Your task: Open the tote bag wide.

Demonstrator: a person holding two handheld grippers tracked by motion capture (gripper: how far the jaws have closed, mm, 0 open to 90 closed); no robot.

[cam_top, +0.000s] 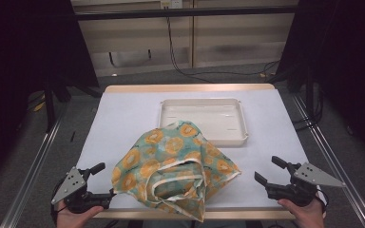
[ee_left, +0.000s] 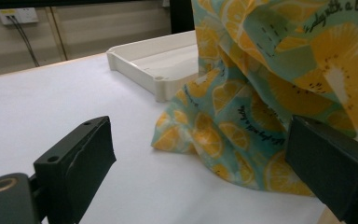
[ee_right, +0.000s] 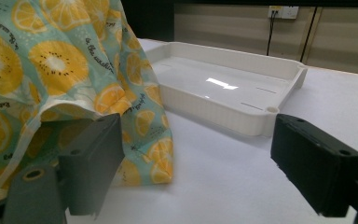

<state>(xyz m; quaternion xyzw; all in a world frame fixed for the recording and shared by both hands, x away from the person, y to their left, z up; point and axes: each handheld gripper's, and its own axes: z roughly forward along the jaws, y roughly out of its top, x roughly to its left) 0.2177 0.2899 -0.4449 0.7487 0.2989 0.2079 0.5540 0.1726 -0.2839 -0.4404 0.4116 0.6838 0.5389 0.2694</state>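
While the high view looks down on the worktop (cam_top: pixel 123 118), a crumpled garment (cam_top: pixel 173 166) printed with orange slices on green lies heaped at the near edge, its far tip lapping the near left rim of a shallow white tray (cam_top: pixel 228 107). The tray holds nothing. Left of the garment sits the left gripper (cam_top: pixel 105 179), jaws spread and bare, one tip just beside the cloth; well to the right of the garment the right gripper (cam_top: pixel 270 171) rests with jaws likewise apart and holding nothing.

From the left gripper view, the garment (ee_left: pixel 261 93) rises in folds close ahead, its lower folds just in front of the right-hand jaw, though the pads do not press on it. The tray (ee_left: pixel 163 65) stands behind the garment, its floor bare.

From the right gripper view, the garment (ee_right: pixel 65 70) hangs beside and behind the left-hand jaw, an open hem gaping low; the tray (ee_right: pixel 228 88) lies beyond it, clean inside.

I judge the risks thus: a pinch on a loose outer fold could take a single layer, so the heap would drag or unroll rather than lift. Because the cloth overlaps the tray's rim, a pull toward the near edge might tug the light tray along or tip the garment off the worktop.
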